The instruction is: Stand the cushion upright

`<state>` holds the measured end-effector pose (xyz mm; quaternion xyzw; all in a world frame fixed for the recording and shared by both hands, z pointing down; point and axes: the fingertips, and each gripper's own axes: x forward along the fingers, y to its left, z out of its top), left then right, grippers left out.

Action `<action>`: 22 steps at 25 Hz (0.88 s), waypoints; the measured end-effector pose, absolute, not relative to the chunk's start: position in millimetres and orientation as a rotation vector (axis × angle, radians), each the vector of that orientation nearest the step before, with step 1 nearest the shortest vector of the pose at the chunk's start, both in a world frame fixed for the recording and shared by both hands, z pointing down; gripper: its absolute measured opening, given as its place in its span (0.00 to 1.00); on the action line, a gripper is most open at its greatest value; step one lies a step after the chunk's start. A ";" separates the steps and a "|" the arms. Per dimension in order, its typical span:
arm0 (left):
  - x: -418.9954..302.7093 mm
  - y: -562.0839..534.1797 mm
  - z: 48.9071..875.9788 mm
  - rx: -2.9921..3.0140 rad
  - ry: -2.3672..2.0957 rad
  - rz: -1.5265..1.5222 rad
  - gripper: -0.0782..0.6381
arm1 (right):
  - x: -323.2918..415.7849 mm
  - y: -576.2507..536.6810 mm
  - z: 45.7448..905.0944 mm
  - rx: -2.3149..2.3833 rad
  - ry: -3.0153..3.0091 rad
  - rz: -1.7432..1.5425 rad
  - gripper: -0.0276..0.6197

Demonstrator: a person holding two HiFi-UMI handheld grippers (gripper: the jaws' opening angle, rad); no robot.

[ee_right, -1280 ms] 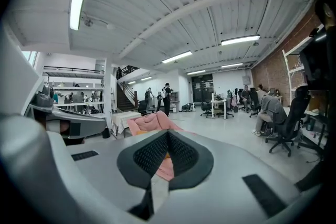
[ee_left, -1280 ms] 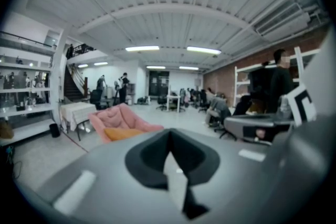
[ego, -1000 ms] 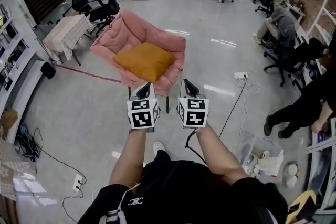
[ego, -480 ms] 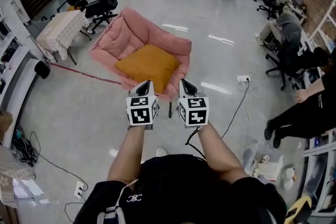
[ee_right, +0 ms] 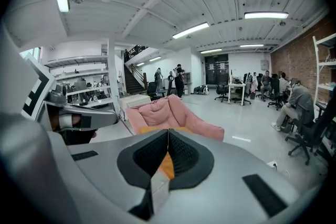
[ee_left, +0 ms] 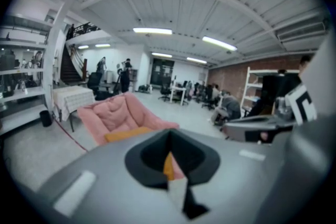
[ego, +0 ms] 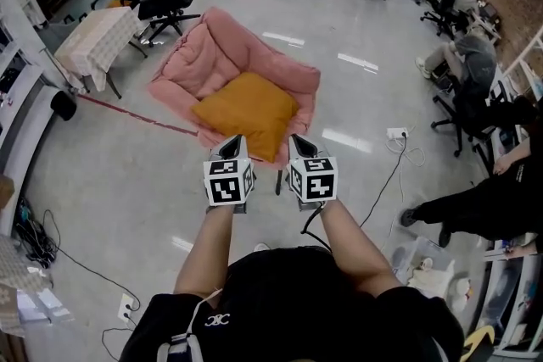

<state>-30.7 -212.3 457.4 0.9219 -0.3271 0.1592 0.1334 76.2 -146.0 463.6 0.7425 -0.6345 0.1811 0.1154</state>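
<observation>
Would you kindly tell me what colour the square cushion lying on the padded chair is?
Mustard orange; the head view shows the square fabric cushion best.

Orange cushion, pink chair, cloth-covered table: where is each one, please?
Orange cushion (ego: 246, 110): head view, middle of its top face.
Pink chair (ego: 208, 55): head view, padded backrest.
Cloth-covered table (ego: 92, 47): head view, middle of the cloth.
</observation>
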 end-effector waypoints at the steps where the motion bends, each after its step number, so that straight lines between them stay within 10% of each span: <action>1: -32.6 -214.8 461.3 2.662 -0.943 0.468 0.11 | 74.9 -149.0 466.9 2.167 -1.855 0.540 0.04; 15: -14.7 -253.1 499.4 2.596 -0.979 0.536 0.11 | 98.5 -204.4 517.9 2.069 -1.899 0.716 0.05; 22: -9.0 -302.0 514.2 2.485 -1.131 0.553 0.11 | 99.4 -266.6 572.9 1.803 -2.012 0.817 0.31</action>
